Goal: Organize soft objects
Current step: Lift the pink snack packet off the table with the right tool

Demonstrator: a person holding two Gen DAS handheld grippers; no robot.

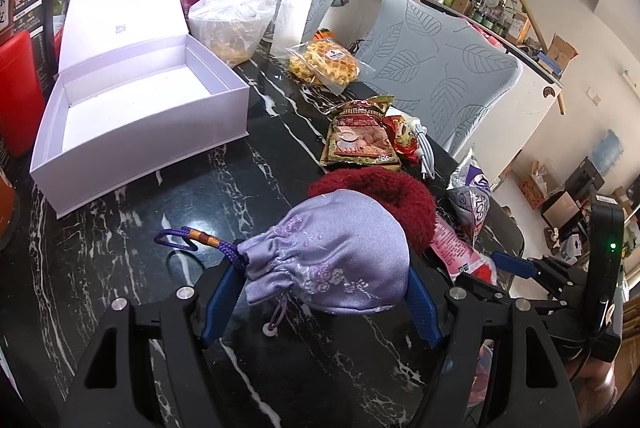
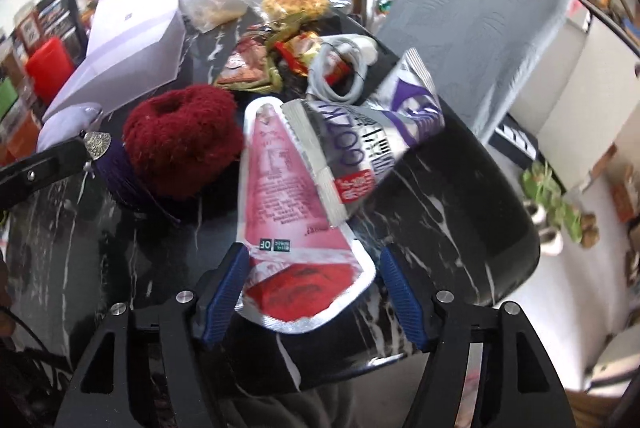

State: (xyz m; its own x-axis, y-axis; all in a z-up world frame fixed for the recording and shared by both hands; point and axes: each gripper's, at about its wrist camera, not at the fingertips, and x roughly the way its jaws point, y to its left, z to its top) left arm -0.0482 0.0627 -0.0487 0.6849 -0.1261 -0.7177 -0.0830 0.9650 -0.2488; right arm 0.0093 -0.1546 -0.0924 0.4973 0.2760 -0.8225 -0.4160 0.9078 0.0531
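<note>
Clamping a lilac drawstring pouch [image 1: 332,260] between its blue fingers [image 1: 222,304], the left gripper [image 1: 320,302] holds it just above the black marble tabletop [image 1: 140,212], near a dark red fuzzy ring [image 1: 384,192]. To the far left sits an open white box [image 1: 132,116]. The right gripper [image 2: 312,292] stands released, its fingers [image 2: 400,296] flanking a pink sachet [image 2: 292,212] lying on the tabletop, the right finger clear of it.

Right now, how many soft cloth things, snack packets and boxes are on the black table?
Soft cloth things: 2 (lilac pouch, red fuzzy hat)
Snack packets: 5 (waffles, cereal, red-gold, pink, silver-purple)
Boxes: 1 (white box)
Total: 8
</note>
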